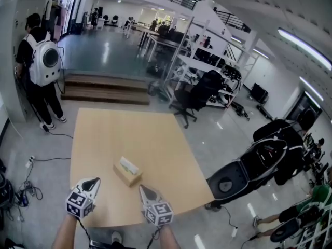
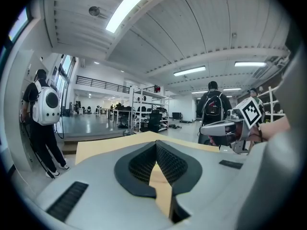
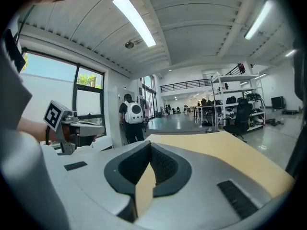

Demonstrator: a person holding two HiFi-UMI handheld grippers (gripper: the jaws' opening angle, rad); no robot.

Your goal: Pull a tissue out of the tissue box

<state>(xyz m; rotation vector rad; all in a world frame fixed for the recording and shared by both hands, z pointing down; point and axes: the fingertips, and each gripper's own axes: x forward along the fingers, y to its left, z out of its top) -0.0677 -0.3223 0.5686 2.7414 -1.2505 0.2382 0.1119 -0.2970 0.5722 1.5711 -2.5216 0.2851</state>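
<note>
Tan card makes up the box, which in the head view lies at an angle on the near half of the table, with a white tissue showing at its top slot. The table is a smooth, pale wooden slab with square corners. The left gripper and right gripper are held over the near edge, one to either side of the box and apart from it; each carries a cube with square markers. Beyond the table, a glossy grey floor, wooden steps, a black chair, white shelves and a person with a white backpack are seen.

In the left gripper view, the grey shells and black ribbed pads are brought together at the tips with nothing held between them; only a sliver of table is seen through the gap below the tips. The right gripper is seen at the right edge, and the person stands by the wall at the left.

In the right gripper view, the jaws are likewise closed tip to tip and empty. The table stretches ahead, the left gripper is seen at the left, and the chair stands by the shelves at the right.
</note>
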